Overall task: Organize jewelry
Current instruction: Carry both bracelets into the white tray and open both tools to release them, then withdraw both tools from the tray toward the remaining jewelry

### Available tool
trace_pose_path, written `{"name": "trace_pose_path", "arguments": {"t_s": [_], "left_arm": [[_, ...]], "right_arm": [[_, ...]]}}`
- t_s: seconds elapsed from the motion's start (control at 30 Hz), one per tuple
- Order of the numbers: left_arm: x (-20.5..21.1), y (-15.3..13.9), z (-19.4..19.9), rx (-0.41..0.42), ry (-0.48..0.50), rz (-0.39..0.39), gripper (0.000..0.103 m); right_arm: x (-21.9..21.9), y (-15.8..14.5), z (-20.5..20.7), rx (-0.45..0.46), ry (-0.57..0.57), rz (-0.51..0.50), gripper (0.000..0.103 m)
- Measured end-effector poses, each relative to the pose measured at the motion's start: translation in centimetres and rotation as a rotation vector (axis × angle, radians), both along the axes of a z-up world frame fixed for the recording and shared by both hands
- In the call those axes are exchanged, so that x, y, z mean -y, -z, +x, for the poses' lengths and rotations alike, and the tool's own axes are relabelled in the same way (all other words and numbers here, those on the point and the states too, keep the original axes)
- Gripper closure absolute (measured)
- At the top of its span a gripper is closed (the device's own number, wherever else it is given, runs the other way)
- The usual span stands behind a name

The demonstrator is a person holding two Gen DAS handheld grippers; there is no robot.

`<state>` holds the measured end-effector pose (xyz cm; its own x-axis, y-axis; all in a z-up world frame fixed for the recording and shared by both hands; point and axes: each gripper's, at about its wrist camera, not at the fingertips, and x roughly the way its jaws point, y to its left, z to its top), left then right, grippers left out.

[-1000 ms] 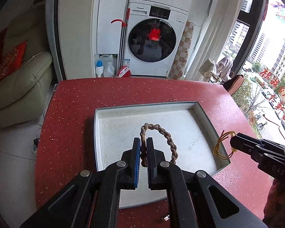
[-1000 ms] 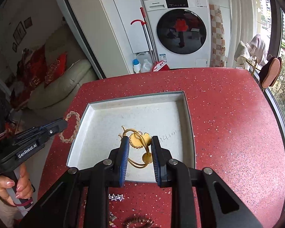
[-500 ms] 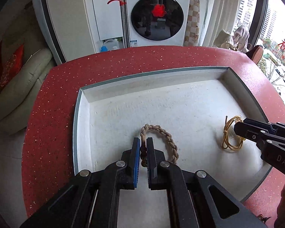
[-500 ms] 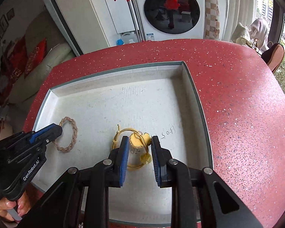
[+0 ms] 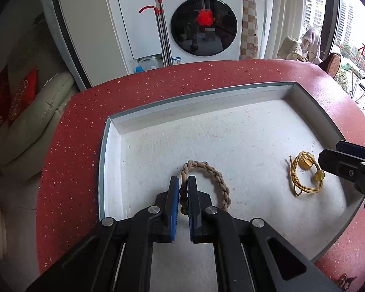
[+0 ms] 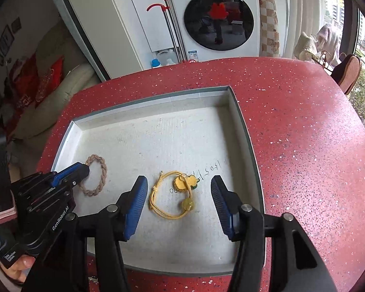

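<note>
Inside a shallow grey tray [image 6: 245, 131] on a red speckled bench [image 6: 304, 133], two pieces of jewelry lie well apart. At the tray's left, the left tool [image 5: 183, 189] is clamped tight on a braided tan bracelet [image 5: 219, 182] resting on the tray floor. Further right, the right tool [image 6: 178, 196] is opening, its pads clear of the yellow cord bracelet [image 6: 175, 202] lying between them.

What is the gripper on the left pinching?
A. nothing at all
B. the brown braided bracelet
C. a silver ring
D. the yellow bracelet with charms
B: the left hand-held gripper has its blue pads shut on the braided bracelet, low over the tray; the yellow bracelet lies loose between the right hand-held gripper's opening jaws.
</note>
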<state>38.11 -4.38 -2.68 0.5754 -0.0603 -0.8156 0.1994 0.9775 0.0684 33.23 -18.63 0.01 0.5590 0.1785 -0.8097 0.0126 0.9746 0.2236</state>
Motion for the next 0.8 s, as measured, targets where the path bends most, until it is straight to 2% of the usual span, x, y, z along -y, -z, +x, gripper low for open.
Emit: {"name": "trace_pose_path", "arguments": {"t_s": [0.1,0.4,0.43,0.47,0.5,0.53,0.6,0.67,0.8], "left_arm": [[-0.4,-0.4,0.0,-0.006,0.001,-0.033,0.078],[-0.2,-0.3,0.2,-0.022,0.007,-0.040,0.077],[-0.2,-0.4,0.1,-0.022,0.008,-0.041,0.068],[-0.2,-0.5,0.1,-0.026,0.004,-0.043,0.015],[-0.3,-0.6,0.0,-0.018,-0.018,-0.038,0.000],[-0.6,-0.7,-0.2,0.019,-0.038,-0.035,0.000],[-0.4,-0.6,-0.4,0.024,-0.025,-0.038,0.000],[-0.2,-0.4,-0.7,0.034,-0.021,-0.037,0.000],[-0.1,-1.2,-2.4,0.092,-0.015,-0.039,0.000]], "right_arm": [[0.3,-1.0,-0.8,0.022,0.009,0.014,0.039],[0.8,-1.8,-2.2,0.032,0.017,0.047,0.034],[0.8,-1.9,-2.4,0.035,0.016,0.050,0.034],[0.7,-2.1,-2.7,0.040,0.017,0.053,0.032],[0.7,-2.3,-2.8,0.045,0.018,0.056,0.032],[0.8,-2.5,-3.0,0.050,0.018,0.058,0.030],[1.0,-2.6,-3.4,0.055,0.020,0.060,0.029],[1.2,-2.9,-3.8,0.061,0.027,0.067,0.022],[2.0,-3.4,-5.1,0.101,0.043,0.140,0.020]]}}
